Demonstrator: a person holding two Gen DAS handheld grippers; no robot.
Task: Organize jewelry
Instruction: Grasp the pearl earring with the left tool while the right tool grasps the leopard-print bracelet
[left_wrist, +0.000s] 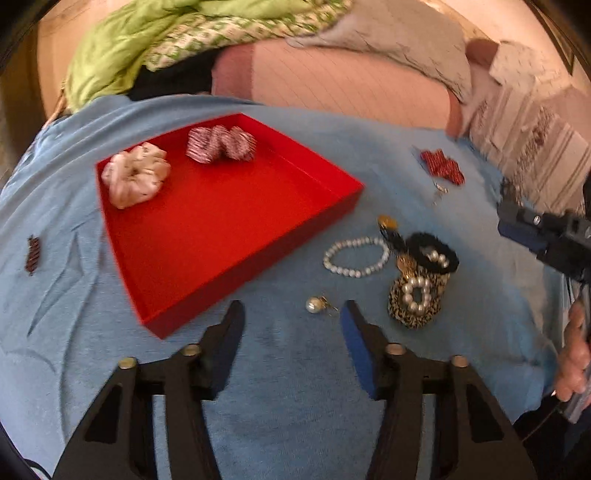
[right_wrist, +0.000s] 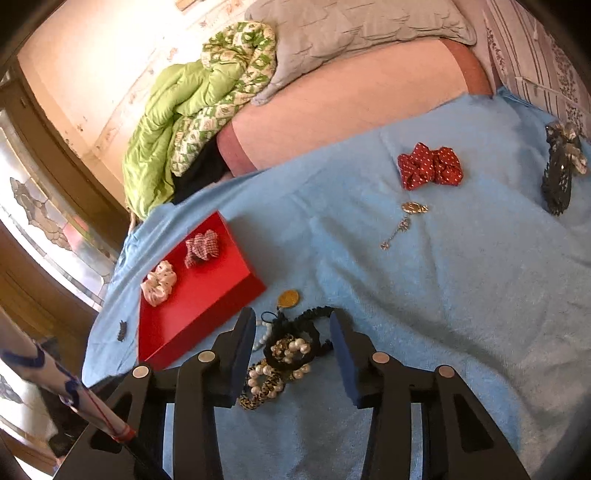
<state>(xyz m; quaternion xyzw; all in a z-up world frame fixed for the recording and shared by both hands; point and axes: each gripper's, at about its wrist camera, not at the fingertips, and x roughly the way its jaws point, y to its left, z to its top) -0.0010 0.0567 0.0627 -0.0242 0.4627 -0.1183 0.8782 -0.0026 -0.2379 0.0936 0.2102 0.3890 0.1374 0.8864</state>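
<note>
A red tray (left_wrist: 221, 236) on the blue towel holds a pink scrunchie (left_wrist: 135, 175) and a red-white scrunchie (left_wrist: 221, 143); it shows at the left in the right wrist view (right_wrist: 207, 299). My left gripper (left_wrist: 291, 314) is open and empty above the towel, near a pearl earring (left_wrist: 314, 305). A pearl bracelet (left_wrist: 356, 257), a black pearl scrunchie (left_wrist: 432, 253) and a leopard pearl scrunchie (left_wrist: 415, 299) lie to its right. My right gripper (right_wrist: 291, 325) is open, with the black scrunchie (right_wrist: 291, 347) and leopard scrunchie (right_wrist: 262, 384) between its fingers.
A red dotted scrunchie (right_wrist: 430, 166), a silver pendant chain (right_wrist: 404, 219), a gold medallion (right_wrist: 289, 297) and a black lace hair piece (right_wrist: 559, 173) lie on the towel (right_wrist: 443, 295). A small dark clip (left_wrist: 33, 253) lies left of the tray. Green bedding (right_wrist: 192, 122) is piled behind.
</note>
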